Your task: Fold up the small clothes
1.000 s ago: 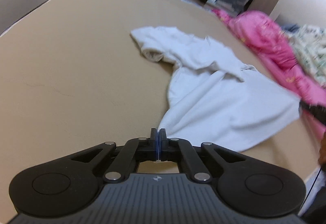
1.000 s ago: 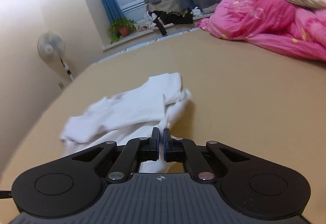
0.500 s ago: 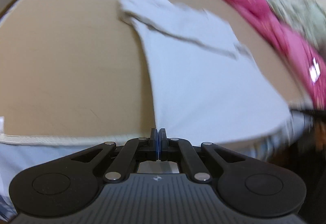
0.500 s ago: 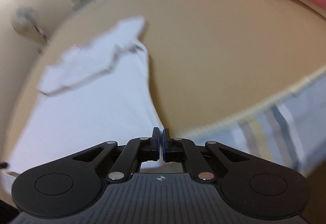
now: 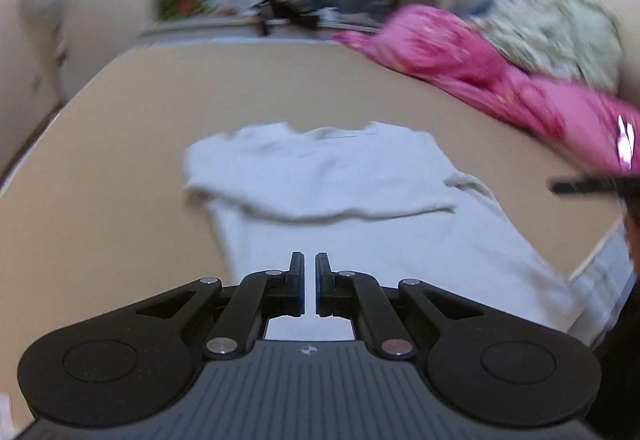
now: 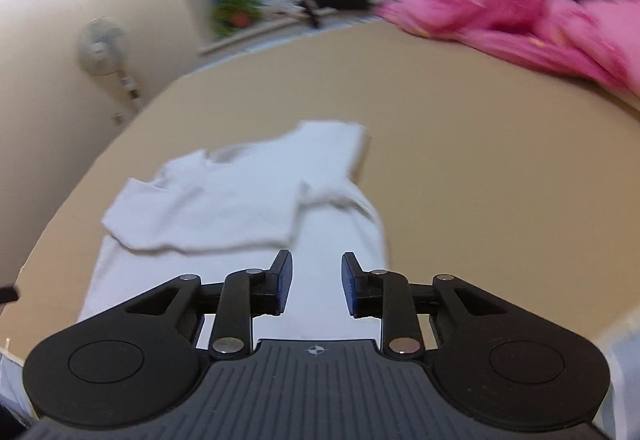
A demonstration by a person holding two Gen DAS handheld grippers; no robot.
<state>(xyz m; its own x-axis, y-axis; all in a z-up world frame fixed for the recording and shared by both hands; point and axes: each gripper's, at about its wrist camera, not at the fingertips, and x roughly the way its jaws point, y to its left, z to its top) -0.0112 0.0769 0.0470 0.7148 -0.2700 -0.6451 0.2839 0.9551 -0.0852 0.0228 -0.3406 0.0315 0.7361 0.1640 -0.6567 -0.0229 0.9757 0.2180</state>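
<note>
A small white T-shirt lies spread on the tan bed, its upper part with the sleeves folded down over the body. Its hem reaches toward the near edge. My left gripper hovers above the hem; its jaws are opening, a narrow gap shows and no cloth sits between the pads. In the right wrist view the same T-shirt lies below my right gripper, whose jaws are opening wider, with nothing between the blue pads.
A pink quilt and a floral blanket pile up at the right of the bed. A standing fan is by the left wall. Clutter and a potted plant sit at the window beyond the bed.
Both grippers held the shirt's hem and dragged it flat toward the near edge. Now both have let go and their jaws stand apart. Both views have lifted and swung toward the window.
</note>
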